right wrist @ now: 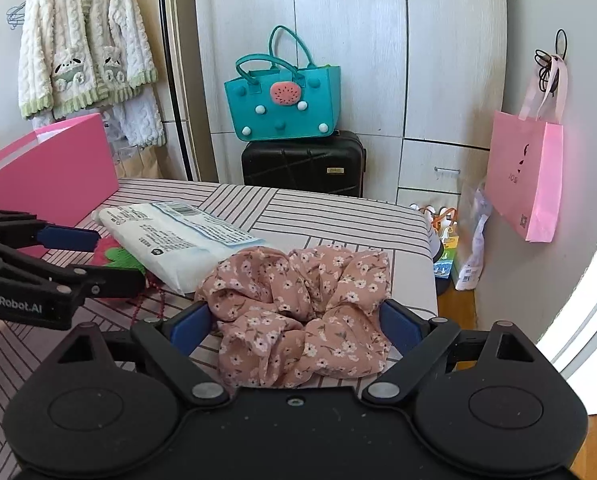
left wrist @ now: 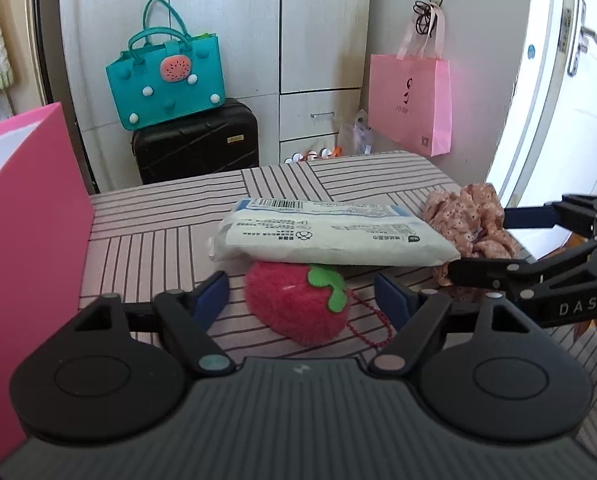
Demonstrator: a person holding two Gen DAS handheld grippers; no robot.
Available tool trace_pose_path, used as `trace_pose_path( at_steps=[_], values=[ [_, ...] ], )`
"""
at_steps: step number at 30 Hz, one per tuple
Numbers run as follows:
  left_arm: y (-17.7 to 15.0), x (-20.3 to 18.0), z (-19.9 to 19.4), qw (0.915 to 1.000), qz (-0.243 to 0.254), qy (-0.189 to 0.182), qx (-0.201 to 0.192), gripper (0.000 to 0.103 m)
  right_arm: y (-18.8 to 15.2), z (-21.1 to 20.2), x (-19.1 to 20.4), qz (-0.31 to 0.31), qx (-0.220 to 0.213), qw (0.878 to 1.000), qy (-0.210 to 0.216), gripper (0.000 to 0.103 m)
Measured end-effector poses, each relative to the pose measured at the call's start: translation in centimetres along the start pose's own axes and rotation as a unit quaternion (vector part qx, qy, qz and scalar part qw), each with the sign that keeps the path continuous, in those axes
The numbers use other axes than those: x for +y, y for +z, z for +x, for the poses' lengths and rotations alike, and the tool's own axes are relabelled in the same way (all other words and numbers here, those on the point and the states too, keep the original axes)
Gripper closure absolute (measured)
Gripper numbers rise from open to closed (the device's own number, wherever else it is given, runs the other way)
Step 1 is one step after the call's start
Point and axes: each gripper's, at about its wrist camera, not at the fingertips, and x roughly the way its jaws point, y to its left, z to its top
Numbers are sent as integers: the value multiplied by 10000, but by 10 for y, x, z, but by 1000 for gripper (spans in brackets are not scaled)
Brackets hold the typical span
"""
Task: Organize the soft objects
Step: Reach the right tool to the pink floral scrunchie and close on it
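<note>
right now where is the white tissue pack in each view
Left wrist view: the white tissue pack lies at centre, its near edge resting on the strawberry plush.
Right wrist view: it lies left of centre, behind the floral scrunchie.
Shared landmark: the teal handbag on the black suitcase.
</note>
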Motion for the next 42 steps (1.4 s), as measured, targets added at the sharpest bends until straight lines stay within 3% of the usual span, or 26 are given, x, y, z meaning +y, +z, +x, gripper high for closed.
trace_pose_path(
  at_steps=[7, 11, 13, 17, 19, 24, 28, 31, 34, 38, 42],
  values=[
    [-3, -15, 0, 9992, 390, 124, -29, 31, -5, 9, -7, 381, 295, 9988, -73, 10],
    [-3, -18, 5, 9969, 540, 562, -72, 31, -8, 9, -11, 538, 270, 9981, -89, 10],
    [-3, -20, 4, 9960, 658, 605, -68, 31, -11, 8, -11, 537, 252, 9982, -101, 10],
    [1, -16, 13, 9981, 330, 446, 261, 31, -12, 8, -9, 570, 199, 9980, -163, 10],
    [1, -17, 15, 9979, 331, 503, 258, 57, -13, 7, -9, 627, 165, 9978, -159, 10],
    [-3, -15, 12, 9973, 293, 590, 314, 59, -14, 0, -14, 898, 139, 9958, -83, 14],
    [-10, -21, 8, 9976, 222, 596, 279, 59, -16, -4, -16, 968, 125, 9951, -146, 31],
    [-12, -20, 5, 9976, 135, 614, 279, 59, -19, -7, -17, 932, 86, 9955, -118, 56],
    [-13, -18, 1, 9979, 17, 565, 308, 59, -23, -12, -21, 1067, 76, 9943, -42, 72],
    [-17, -16, -7, 9981, -17, 514, 343, 59, -28, -19, -23, 1202, 93, 9927, 94, 83],
    [-22, -17, -16, 9982, 19, 488, 344, 59, -35, -29, -16, 1075, 125, 9940, 149, 86]
  ],
)
